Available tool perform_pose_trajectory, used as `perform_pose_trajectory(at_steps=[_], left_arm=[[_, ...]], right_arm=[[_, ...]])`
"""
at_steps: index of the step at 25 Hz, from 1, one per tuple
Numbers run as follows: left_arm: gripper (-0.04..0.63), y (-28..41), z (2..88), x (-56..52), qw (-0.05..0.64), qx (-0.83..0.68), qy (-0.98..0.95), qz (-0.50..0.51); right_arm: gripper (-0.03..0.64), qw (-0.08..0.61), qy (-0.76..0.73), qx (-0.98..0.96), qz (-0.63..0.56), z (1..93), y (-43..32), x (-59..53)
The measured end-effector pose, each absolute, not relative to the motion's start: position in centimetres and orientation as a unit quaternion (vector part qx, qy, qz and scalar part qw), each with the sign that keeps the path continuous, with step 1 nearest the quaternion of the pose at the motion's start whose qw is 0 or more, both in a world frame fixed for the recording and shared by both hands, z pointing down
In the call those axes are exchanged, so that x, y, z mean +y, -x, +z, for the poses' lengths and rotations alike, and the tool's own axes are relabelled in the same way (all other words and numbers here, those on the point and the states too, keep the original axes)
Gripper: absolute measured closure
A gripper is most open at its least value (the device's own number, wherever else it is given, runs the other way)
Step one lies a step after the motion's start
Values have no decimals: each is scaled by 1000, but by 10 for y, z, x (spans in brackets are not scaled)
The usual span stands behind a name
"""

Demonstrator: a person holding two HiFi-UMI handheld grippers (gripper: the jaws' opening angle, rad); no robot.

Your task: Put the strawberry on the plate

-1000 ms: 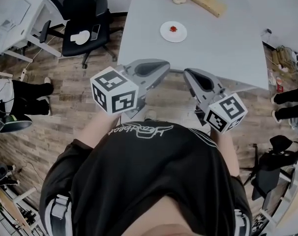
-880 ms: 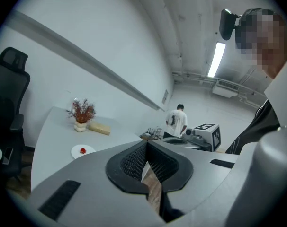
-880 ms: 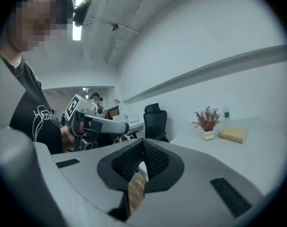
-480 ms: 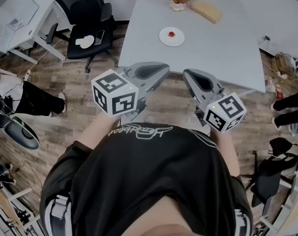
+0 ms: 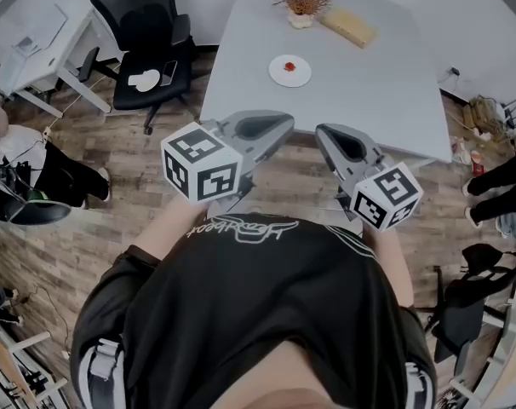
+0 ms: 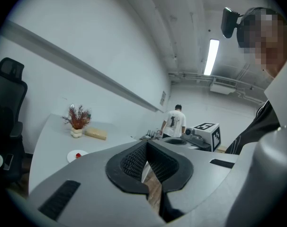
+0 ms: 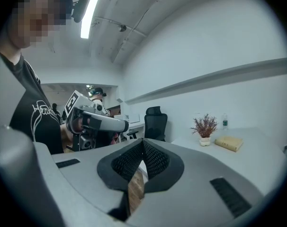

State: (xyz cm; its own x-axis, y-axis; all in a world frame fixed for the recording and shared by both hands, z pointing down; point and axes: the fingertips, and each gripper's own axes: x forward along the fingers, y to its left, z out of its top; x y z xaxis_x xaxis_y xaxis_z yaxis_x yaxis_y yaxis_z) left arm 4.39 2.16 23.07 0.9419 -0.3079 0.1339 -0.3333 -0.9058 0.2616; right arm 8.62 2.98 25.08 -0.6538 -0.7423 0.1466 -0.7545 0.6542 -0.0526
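With the strawberry (image 5: 289,66) already on the plate (image 5: 301,78) on the far tabletop (image 5: 369,100), the left claw (image 5: 285,121) and right claw (image 5: 323,131) hang clenched, empty, apparently finished.

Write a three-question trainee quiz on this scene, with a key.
1. True or false: the small red strawberry already lies on the round white plate.
2. Pick one. The left tongs and right tongs are: A) both shut and empty; B) both wide open; C) shut on the strawberry.
3. Fill in: the swivel office chair left of the grey table is ___ in colour.

Key: 1 true; 2 A; 3 black.
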Motion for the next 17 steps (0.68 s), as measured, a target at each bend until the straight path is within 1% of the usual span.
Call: perform_pose_trajectory(at_steps=[17], left_arm=[[588,-58,235,19,151,-157,-975,51]], right_arm=[[609,56,-422,-903,56,252,-100,29]])
